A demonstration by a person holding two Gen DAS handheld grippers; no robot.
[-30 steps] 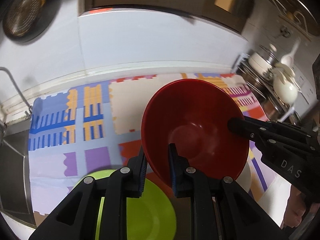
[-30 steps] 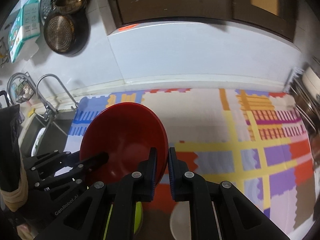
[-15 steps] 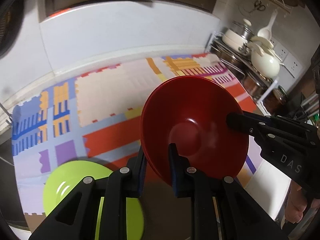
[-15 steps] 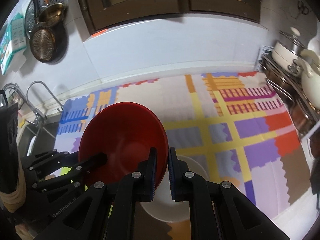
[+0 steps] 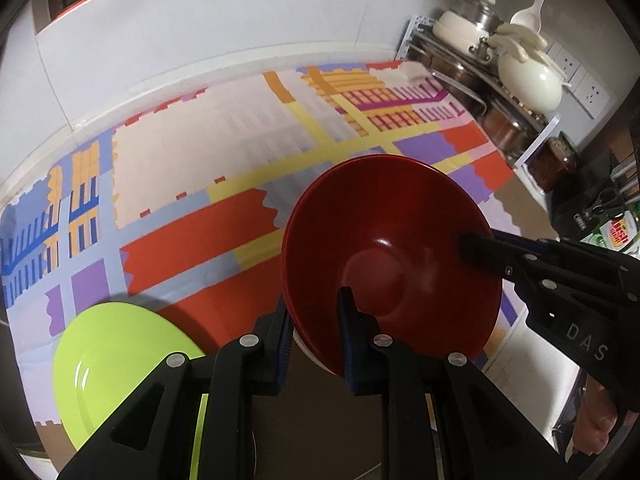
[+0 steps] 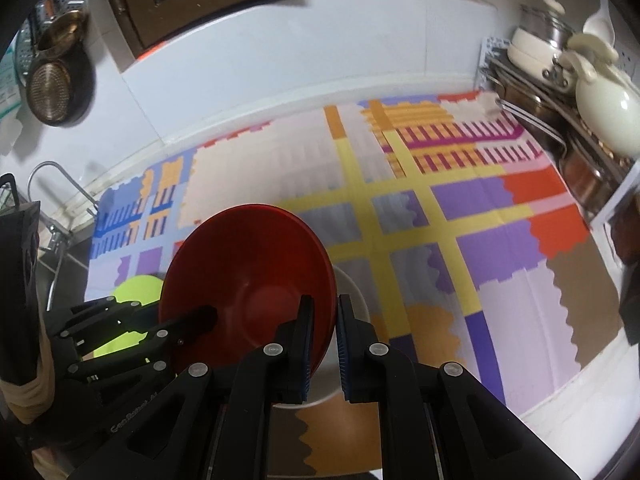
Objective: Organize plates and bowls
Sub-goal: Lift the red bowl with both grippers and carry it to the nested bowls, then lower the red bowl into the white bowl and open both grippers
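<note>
- Spreading across most of both views: tabletop (image 5: 192,152) under a patchwork mat (image 6: 460,208) of yellow, purple, red and cream blocks, reaching back to a white wall.
- Hanging tilted above the mat, centre-right in the left wrist view and lower left of centre in the right wrist view: red bowl (image 5: 392,256), hollow facing the cameras, pinched at opposite sides of its rim.
- Lying flat at lower left of the left wrist view: lime-green plate (image 5: 116,360), partly hidden behind the black fingers; showing only as a sliver left of the bowl in the right wrist view.
- Peeking out under the bowl, lower centre of the right wrist view: white plate (image 6: 356,300), resting on the mat.
- Clenching the bowl's near rim, bottom centre of its own view: left tool (image 5: 314,320), one pad inside the hollow, one outside.
- Clamping the bowl's opposite rim likewise: right tool (image 6: 322,330).
- Crowding the upper right corner: rack with cream pots (image 5: 528,76).
</note>
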